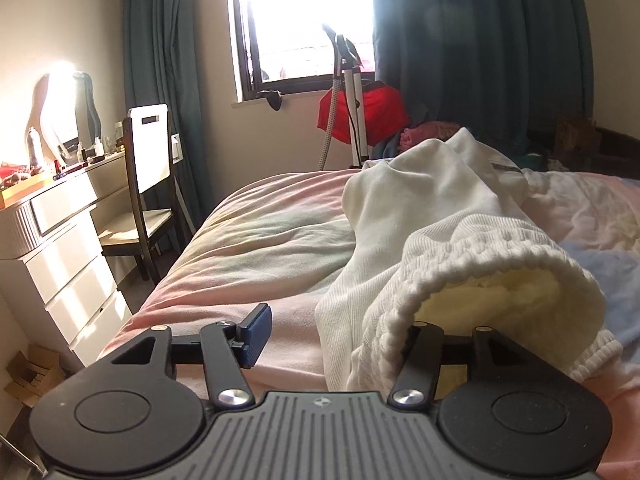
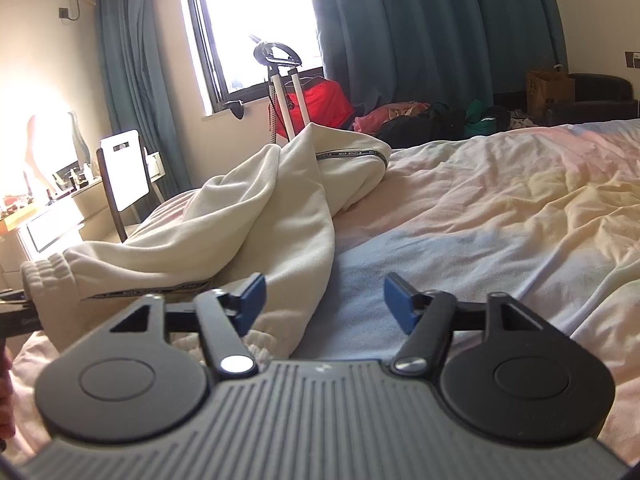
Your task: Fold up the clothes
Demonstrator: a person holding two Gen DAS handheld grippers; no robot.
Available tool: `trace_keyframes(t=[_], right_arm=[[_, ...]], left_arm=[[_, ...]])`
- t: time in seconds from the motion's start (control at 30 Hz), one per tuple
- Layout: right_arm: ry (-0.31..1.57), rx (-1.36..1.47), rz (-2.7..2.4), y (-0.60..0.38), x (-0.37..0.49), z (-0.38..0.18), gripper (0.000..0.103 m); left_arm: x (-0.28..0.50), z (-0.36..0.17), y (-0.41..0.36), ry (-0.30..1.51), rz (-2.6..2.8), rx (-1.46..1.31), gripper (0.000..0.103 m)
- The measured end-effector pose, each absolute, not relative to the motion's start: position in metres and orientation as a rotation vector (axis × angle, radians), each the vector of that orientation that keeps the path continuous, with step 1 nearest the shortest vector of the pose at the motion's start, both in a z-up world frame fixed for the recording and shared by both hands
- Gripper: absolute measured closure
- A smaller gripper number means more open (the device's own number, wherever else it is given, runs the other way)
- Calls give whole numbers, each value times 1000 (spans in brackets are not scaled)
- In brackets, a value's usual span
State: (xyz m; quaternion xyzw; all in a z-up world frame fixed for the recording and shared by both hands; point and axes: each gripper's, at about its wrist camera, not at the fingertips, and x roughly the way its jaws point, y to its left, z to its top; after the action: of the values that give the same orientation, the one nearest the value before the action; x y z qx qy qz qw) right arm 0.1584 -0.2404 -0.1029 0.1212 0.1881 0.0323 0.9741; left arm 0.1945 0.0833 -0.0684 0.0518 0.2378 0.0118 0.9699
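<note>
Cream sweatpants lie crumpled on the bed, not yet folded

The left gripper (image 1: pixel 340 336) has its fingers spread, the right one hidden under the ribbed waistband (image 1: pixel 472 280), probably to lift and spread the sweatpants (image 2: pixel 248 216). The right gripper (image 2: pixel 324 300) hovers with fingers spread over the bed (image 2: pixel 500 208) just beside the fabric, holding nothing. No containers hold clothes nearby.
</note>
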Motion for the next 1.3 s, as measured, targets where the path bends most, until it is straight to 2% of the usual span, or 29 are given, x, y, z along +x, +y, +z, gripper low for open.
trace_keyframes(t=[0.27, 0.43, 0.67, 0.87, 1.1, 1.17, 1.2, 1.23, 1.3], right_arm=[[407, 194, 145, -223, 162, -112, 26], [532, 212, 231, -208, 180, -134, 26], [601, 130, 341, -187, 192, -147, 25], [581, 35, 316, -170, 188, -148, 26], [465, 219, 241, -196, 200, -142, 28], [492, 245, 245, -197, 205, -144, 41], [514, 252, 243, -197, 208, -145, 69], [529, 254, 241, -196, 209, -146, 78], [498, 225, 238, -195, 204, -140, 83]], left_arm=[[193, -54, 116, 460, 100, -64, 40], [192, -52, 130, 477, 116, -145, 40], [194, -52, 147, 478, 138, -232, 40], [200, -59, 173, 505, 184, -366, 40], [205, -63, 174, 540, 151, -376, 41], [206, -62, 169, 541, 136, -357, 41], [206, -61, 167, 545, 123, -349, 42], [206, -60, 166, 551, 107, -346, 42], [205, -58, 163, 560, 79, -340, 42]])
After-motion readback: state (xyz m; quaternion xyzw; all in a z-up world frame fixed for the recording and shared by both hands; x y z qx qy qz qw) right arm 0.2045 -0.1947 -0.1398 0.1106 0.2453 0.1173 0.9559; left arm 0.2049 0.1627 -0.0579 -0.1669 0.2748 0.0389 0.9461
